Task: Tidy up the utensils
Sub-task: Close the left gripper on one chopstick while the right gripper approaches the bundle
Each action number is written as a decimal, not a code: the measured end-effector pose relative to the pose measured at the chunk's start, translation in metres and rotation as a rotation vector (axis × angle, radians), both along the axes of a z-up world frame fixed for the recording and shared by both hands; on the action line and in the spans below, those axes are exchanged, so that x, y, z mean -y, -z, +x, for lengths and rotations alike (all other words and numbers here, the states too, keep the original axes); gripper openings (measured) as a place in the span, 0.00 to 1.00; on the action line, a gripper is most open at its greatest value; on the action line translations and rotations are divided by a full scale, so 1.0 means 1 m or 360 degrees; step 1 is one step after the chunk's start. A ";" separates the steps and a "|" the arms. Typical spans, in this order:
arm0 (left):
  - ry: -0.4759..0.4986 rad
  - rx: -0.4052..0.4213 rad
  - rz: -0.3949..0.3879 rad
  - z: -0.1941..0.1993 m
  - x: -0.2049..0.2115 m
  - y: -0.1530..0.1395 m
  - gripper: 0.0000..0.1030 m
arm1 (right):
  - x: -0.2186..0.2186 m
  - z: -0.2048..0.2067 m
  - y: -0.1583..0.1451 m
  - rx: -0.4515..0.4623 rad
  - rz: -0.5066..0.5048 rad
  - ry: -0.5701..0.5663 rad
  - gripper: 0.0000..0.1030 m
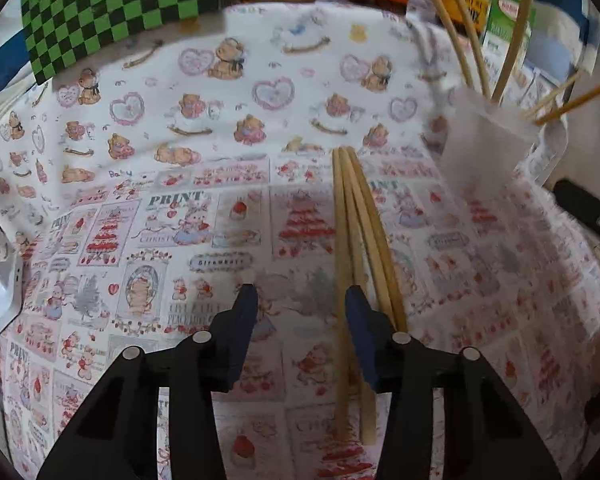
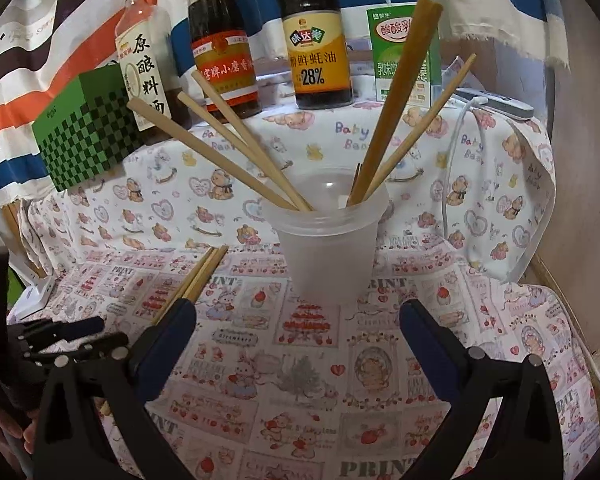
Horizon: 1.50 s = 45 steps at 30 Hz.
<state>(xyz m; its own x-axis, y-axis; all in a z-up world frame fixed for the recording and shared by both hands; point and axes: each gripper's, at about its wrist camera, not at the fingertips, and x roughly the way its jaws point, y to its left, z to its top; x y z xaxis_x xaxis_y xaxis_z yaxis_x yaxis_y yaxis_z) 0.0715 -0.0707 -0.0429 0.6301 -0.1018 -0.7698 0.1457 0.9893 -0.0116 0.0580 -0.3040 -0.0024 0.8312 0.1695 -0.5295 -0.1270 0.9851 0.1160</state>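
Three wooden chopsticks (image 1: 350, 216) lie together on the printed cloth, pointing away from me. My left gripper (image 1: 300, 292) is down over their near part, jaws partly apart: one stick runs through the gap beside the right finger (image 1: 360, 328), the others pass under that finger. The left pad is well clear of them. A frosted plastic cup (image 2: 324, 248) stands upright with several chopsticks (image 2: 396, 92) fanned out of it. My right gripper (image 2: 296, 312) hangs open just in front of the cup, holding nothing. The lying chopsticks (image 2: 204, 272) and the left gripper (image 2: 60, 332) show at its left.
Three sauce bottles (image 2: 316, 40) and a green drink carton (image 2: 400, 60) line the back of the table. A green checkered box (image 2: 88, 136) stands back left. A white cable (image 2: 452, 152) and a remote (image 2: 500, 104) lie at the right, by the table edge.
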 end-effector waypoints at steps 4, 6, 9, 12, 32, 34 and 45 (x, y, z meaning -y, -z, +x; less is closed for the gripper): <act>0.0027 -0.0006 0.0013 0.000 0.003 0.002 0.38 | 0.000 0.000 0.000 -0.0007 0.0001 0.0002 0.99; 0.0039 -0.0023 -0.0003 0.001 0.003 0.003 0.38 | 0.000 0.001 0.000 -0.0017 0.0001 -0.0002 0.99; 0.0032 -0.0028 -0.0016 0.001 0.000 0.003 0.38 | -0.002 0.001 0.001 -0.0025 -0.0010 0.0003 0.99; 0.0043 -0.0056 -0.0064 0.002 -0.003 0.005 0.38 | -0.002 0.002 0.002 -0.0030 -0.0018 0.0011 0.99; 0.0022 0.0238 -0.0287 -0.019 -0.021 -0.033 0.05 | -0.036 -0.008 0.011 -0.0023 -0.0162 -0.0144 0.99; -0.0011 0.0370 -0.0347 -0.029 -0.031 -0.047 0.05 | -0.049 -0.010 0.017 -0.0078 -0.0177 -0.0242 0.99; -0.0112 0.0608 -0.0349 -0.042 -0.052 -0.075 0.05 | -0.114 -0.013 0.050 -0.0393 -0.0408 -0.0516 0.77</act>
